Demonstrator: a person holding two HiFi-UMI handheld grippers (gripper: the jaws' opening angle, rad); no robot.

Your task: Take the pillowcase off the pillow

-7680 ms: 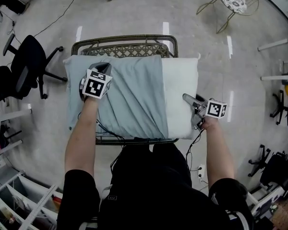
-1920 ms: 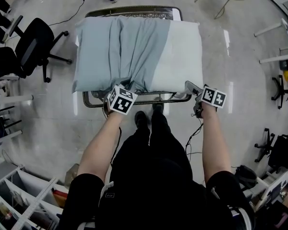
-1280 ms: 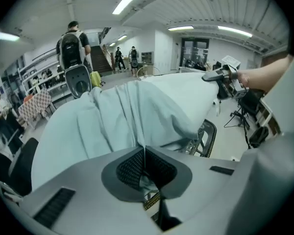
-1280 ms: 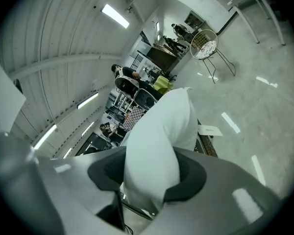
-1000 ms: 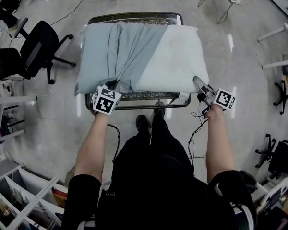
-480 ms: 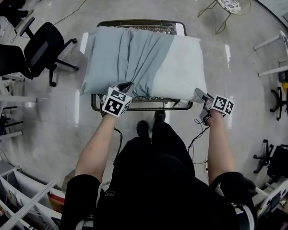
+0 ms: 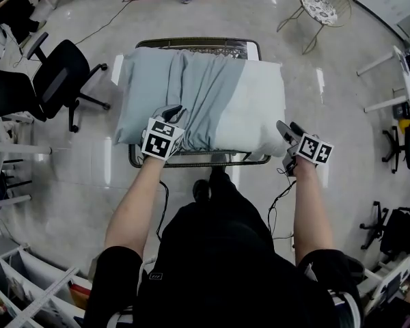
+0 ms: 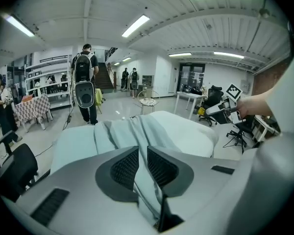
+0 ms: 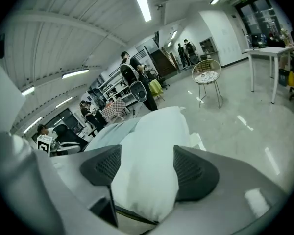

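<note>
Pillowcase [image 7: 184, 94] on pillow's [image 7: 256, 108] nine-o'clock half, near edge pinched in left gripper's [image 7: 174, 113] narrow, opening jaws; bare three-o'clock corner clamped by right gripper [image 7: 285, 128].

floor [image 7: 68, 183] glossy grey | black office chair [image 7: 55, 80] left — ceiling tubes [image 8: 134, 26] lit

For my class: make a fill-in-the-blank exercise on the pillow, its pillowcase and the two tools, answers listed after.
In the head view the pillowcase covers the ___ part of the pillow.
The pillow's uncovered part is ___.
The right tool grips the bare corner of the ___.
The left tool, jaws opening, has ___ fabric between them.
Answers: left, white, pillow, pillowcase.
</note>
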